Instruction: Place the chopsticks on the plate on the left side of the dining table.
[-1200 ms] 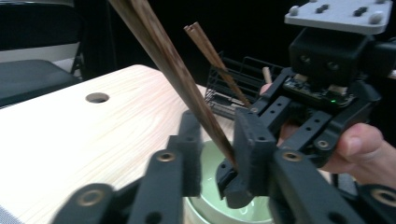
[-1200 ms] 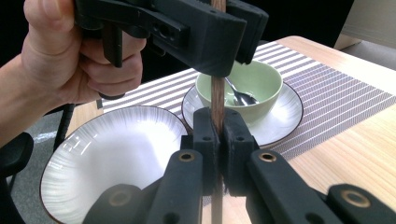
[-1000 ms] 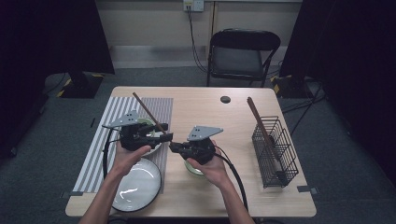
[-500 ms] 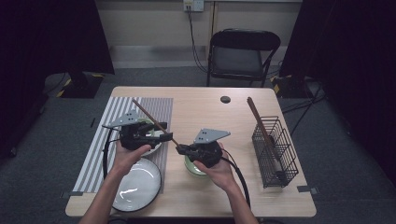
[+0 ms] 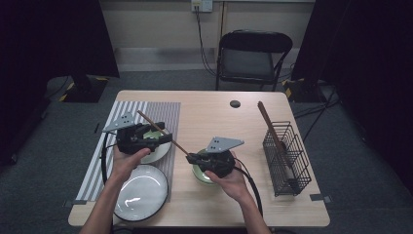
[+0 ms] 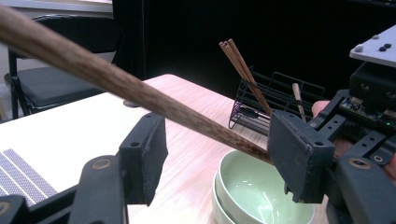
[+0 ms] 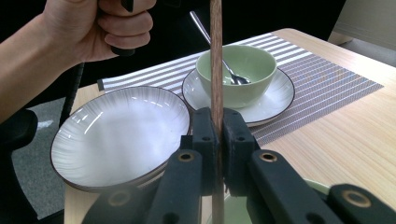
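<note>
Wooden chopstick (image 5: 160,133): pinched at its low end by right gripper (image 7: 216,135), slanting above the tabletop (image 5: 214,114), passing between spread left gripper (image 6: 219,154).
Risk: slipping into green bowl (image 6: 252,196) if squeezed off-centre.

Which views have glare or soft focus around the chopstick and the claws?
High view: overhead light glares off the white plate, room edges fall to black. Left gripper view: the chopstick blurs at its near end, the open left claw is soft, the wire rack sharper. Right gripper view: the right claw, shut on the chopstick, is crisp, with mild sheen on the plate.
</note>
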A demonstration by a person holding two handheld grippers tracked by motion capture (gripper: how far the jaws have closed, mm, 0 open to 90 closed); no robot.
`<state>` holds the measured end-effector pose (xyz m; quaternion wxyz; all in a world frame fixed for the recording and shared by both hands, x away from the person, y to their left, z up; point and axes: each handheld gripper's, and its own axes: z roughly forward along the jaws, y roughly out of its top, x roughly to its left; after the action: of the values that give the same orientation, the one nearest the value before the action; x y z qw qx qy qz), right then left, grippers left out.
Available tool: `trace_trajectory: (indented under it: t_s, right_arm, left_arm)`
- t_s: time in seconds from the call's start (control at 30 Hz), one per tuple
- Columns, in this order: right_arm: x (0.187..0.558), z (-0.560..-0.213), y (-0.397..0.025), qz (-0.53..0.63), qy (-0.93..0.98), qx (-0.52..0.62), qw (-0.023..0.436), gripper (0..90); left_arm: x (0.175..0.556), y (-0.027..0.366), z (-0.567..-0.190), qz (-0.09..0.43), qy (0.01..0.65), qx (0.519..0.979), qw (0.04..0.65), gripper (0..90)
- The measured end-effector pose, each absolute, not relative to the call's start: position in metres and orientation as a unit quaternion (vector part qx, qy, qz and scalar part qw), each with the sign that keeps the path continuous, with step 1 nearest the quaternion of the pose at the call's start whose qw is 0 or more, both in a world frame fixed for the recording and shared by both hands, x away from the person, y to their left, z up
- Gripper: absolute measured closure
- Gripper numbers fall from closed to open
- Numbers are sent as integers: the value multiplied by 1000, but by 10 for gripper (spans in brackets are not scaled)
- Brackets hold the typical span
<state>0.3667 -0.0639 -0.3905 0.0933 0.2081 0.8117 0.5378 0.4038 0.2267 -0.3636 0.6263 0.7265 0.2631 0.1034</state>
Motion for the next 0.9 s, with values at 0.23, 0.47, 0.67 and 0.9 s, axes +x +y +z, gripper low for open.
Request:
trace_trajectory:
  t_s: [0.23, 0.47, 0.67, 0.9]
  right_arm:
    - [370, -387, -67, 532, 815, 210, 95, 862]
    - [376, -381, -78, 519, 822, 214, 101, 863]
    - [372, -388, -78, 508, 831, 205, 95, 864]
    - [363, -397, -80, 496, 840, 203, 87, 863]
  left_arm:
    - [404, 233, -362, 111, 269, 722, 627, 372]
    - [404, 242, -356, 118, 271, 716, 632, 366]
    - [401, 238, -353, 125, 265, 714, 636, 351]
    - [406, 240, -360, 136, 281, 720, 620, 352]
